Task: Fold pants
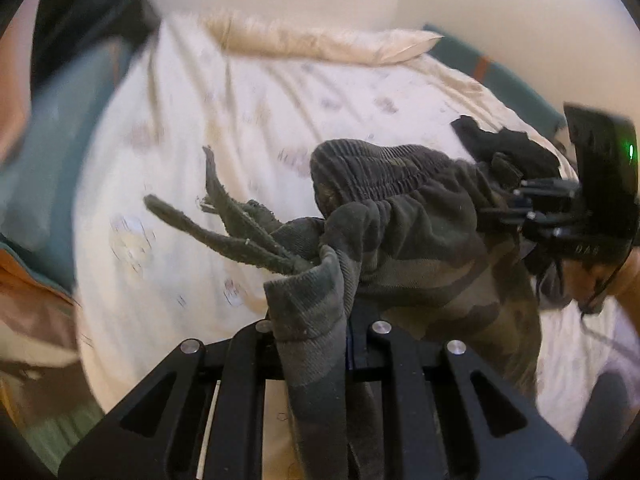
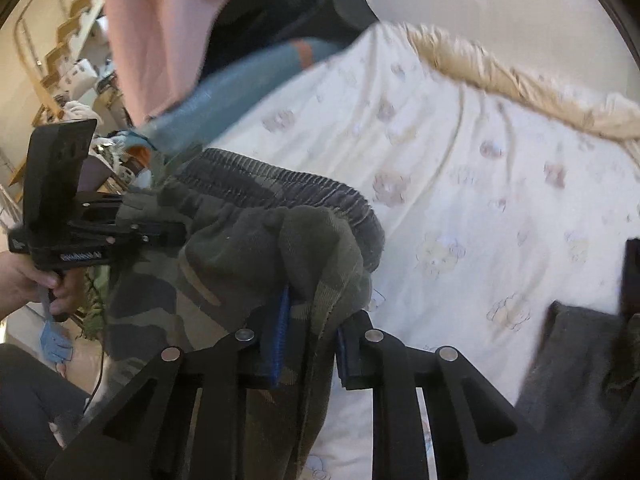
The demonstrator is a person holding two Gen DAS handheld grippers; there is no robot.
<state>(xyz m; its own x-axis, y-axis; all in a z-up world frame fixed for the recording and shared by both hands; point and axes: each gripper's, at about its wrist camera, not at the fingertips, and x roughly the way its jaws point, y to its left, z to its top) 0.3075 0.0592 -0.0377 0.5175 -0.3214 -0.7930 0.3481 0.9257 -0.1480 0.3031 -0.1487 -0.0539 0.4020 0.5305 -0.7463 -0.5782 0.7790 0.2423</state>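
Between our two claws the camouflage pants (image 1: 420, 248) hang by their waist above the bed (image 1: 168, 208), so the coming move turns on that span: the ribbed waistband (image 2: 288, 188) runs from one claw across to the other, and the legs drop out of sight below both cameras

Left claw (image 1: 310, 332): pressed together on a bunched fold of the waist fabric, cloth spilling down over the jaws; two frayed drawstring ends (image 1: 224, 220) stick out to the left of the pinch, loose in the air

Right claw (image 2: 310, 332): pinching a thick fold at the other end of the waist; the blue pad (image 2: 280, 332) shows against the cloth

Each claw appears in the other's view at the far end of the waistband, with a hand (image 2: 36, 280) on the grip, so neither is nearer the garment; both hold it

Waist reads slack and bunched, not taut; our judgement is that it needs spreading sideways before the pants can be laid flat

Surroundings: cream printed sheet on the bed, a pale ruffled pillow (image 1: 320, 44) at the far side, a dark garment (image 2: 576, 360) on the sheet near right, another dark cloth (image 1: 504, 144) beyond the waistband. The dark garment could crowd the landing spot; most of the sheet beyond the pants looks free
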